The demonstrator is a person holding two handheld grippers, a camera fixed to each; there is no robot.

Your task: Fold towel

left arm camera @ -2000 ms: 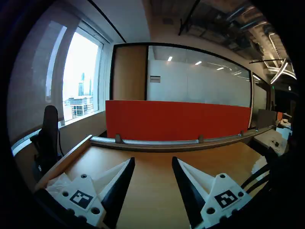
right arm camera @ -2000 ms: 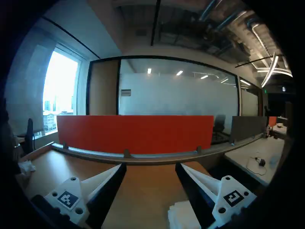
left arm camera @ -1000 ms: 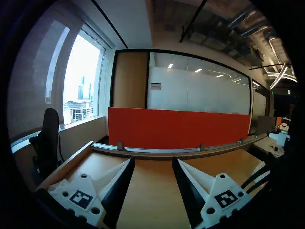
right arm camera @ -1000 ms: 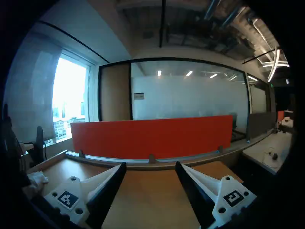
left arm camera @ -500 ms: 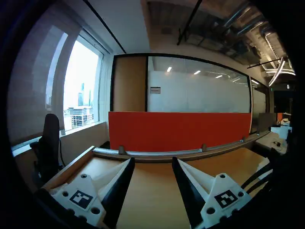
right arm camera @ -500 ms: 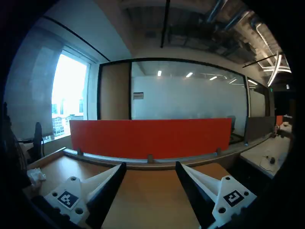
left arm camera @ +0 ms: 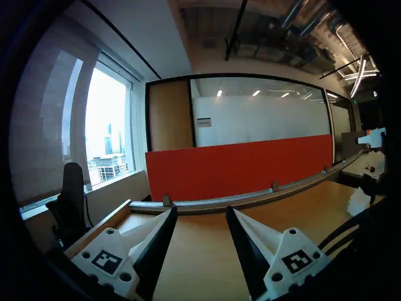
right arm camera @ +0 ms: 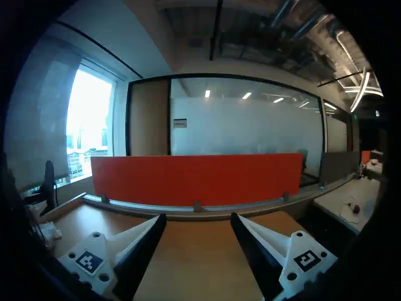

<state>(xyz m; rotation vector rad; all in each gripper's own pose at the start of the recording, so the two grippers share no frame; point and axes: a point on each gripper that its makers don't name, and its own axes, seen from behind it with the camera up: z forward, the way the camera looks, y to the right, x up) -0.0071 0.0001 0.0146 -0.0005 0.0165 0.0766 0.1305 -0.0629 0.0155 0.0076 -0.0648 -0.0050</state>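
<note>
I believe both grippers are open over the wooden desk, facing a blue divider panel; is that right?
No: the divider panel is red-orange, as the right gripper view shows. The left gripper and right gripper are open over the wooden desk.

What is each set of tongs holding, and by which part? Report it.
Nothing is held. The left tongs and the right tongs both stand open, with the wooden desk seen through each gap.

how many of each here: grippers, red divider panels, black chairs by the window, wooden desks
grippers: 2 (left gripper, right gripper, both open and holding nothing)
red divider panel: 1
black chair by the window: 1
wooden desk: 1
total: 5
</note>
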